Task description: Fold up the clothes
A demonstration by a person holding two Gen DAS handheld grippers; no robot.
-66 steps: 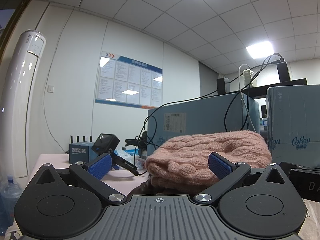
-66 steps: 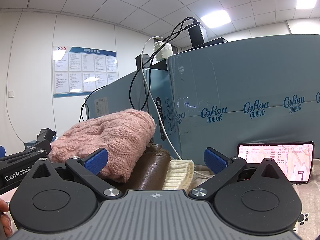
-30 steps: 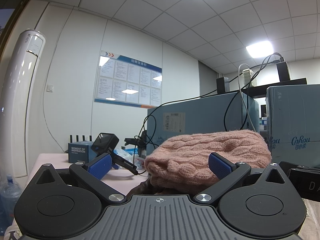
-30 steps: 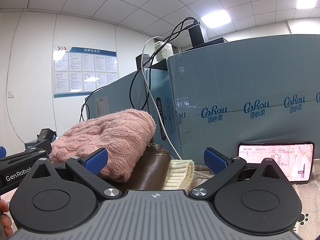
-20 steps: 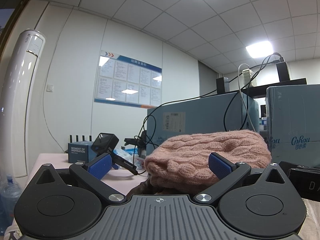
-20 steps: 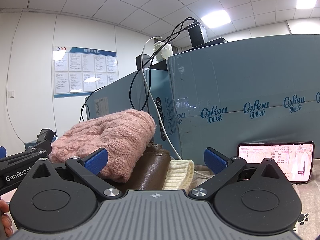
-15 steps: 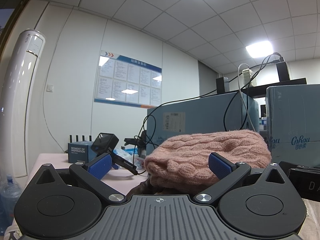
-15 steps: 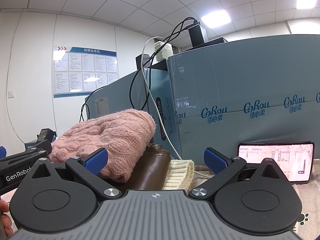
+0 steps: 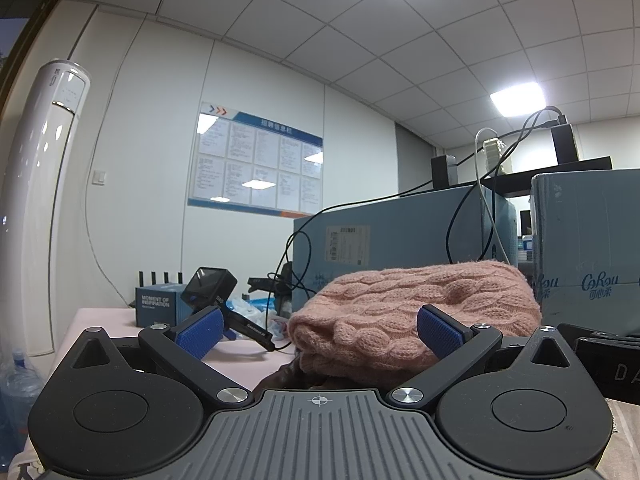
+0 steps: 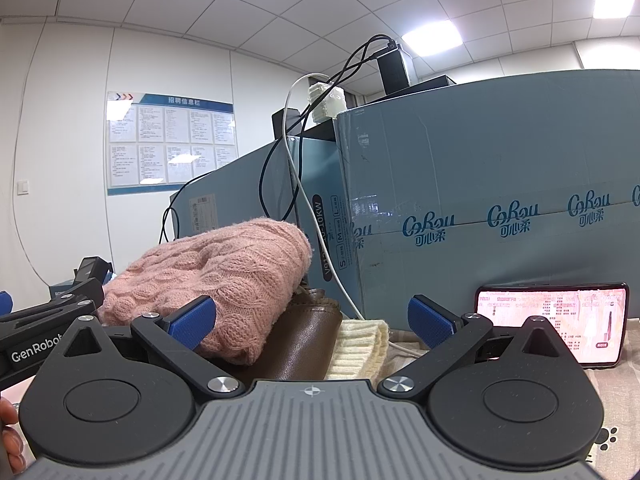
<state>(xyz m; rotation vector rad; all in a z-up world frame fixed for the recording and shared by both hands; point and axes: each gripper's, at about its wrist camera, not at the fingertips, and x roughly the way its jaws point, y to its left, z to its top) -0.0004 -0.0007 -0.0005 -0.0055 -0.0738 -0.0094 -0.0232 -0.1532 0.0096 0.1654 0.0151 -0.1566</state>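
Observation:
A folded pink cable-knit sweater (image 9: 404, 304) (image 10: 224, 276) lies on top of a pile, over a brown leather garment (image 10: 300, 344) and a cream knit piece (image 10: 360, 344). My left gripper (image 9: 320, 330) stands open just in front of the sweater's left end, nothing between its blue pads. My right gripper (image 10: 312, 322) is open too, low on the table, facing the pile's right end; its left pad overlaps the sweater in the image. The left gripper's black body (image 10: 44, 332) shows at the left of the right wrist view.
Big blue-grey cartons (image 10: 480, 208) (image 9: 400, 232) with cables (image 10: 292, 184) stand right behind the pile. A lit phone (image 10: 556, 324) leans against a carton at right. A small blue box (image 9: 160, 308) and a black camera (image 9: 210, 288) sit at left on the pink tabletop (image 9: 100, 320). Fingertips (image 10: 10, 440) show.
Neither gripper nor the clothes have moved. Only the picture on the phone screen has changed.

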